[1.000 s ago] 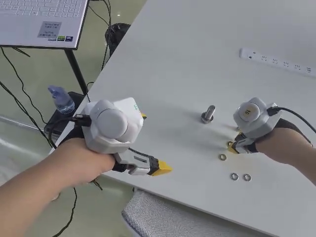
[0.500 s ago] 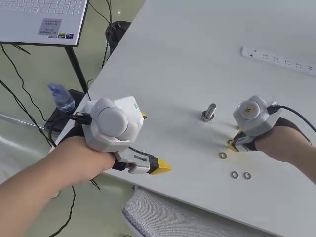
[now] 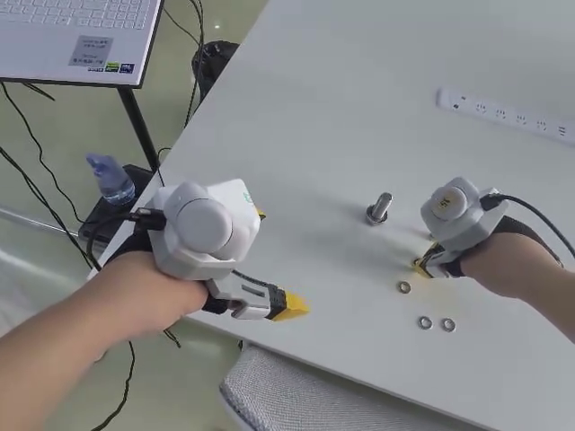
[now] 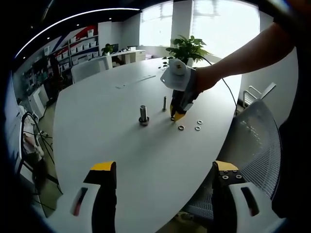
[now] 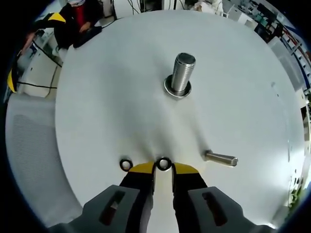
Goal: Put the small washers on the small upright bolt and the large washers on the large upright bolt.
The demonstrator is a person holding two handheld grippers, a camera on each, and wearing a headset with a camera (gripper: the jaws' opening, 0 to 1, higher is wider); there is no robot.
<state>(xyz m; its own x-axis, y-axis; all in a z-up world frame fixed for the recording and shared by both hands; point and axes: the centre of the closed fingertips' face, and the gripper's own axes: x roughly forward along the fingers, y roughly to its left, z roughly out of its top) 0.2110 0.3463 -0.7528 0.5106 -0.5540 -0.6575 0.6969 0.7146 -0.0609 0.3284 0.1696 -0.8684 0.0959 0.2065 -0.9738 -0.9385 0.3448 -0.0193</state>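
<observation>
Overall: white worktop, wide open room across middle and far side. Power strip toward far right edge. Left gripper over near left edge, jaws spread wide, nothing between them. Right gripper toward near edge, right of big bolt; jaws close together, pinching washer lying flat on worktop. Second washer just beside tips. Two more washers nearer near edge. Small bolt upright, just beside right gripper. Chair below near edge. Laptop and bottle beyond left edge.
</observation>
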